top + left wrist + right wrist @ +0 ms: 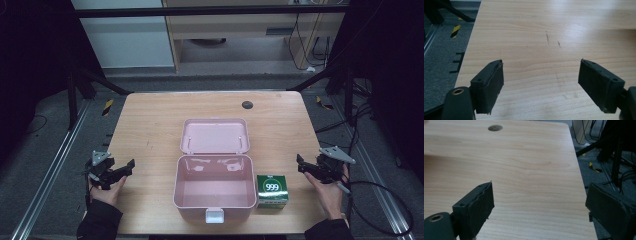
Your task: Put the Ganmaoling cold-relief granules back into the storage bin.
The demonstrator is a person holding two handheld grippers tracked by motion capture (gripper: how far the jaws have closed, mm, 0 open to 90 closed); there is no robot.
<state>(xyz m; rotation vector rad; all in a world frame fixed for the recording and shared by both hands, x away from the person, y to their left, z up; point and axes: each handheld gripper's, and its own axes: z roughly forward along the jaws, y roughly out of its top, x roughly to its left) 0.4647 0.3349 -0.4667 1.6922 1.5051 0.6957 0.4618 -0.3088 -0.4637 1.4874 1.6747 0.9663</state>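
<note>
- Right hand-held gripper (pixel 303 167): jaws apart, nothing between them, resting at the worktop (pixel 150 120) edge. The green box (pixel 272 190) lies near, toward the centre from its tips.
- Approach the green box low and level; likely best to span its narrow sides before closing.
- Beyond it, just beside, stands the open pink case (pixel 214 192); clear the case wall when lifting.
- Left hand-held gripper (pixel 126 168): jaws wide apart, empty, well apart from the case's far side.
</note>
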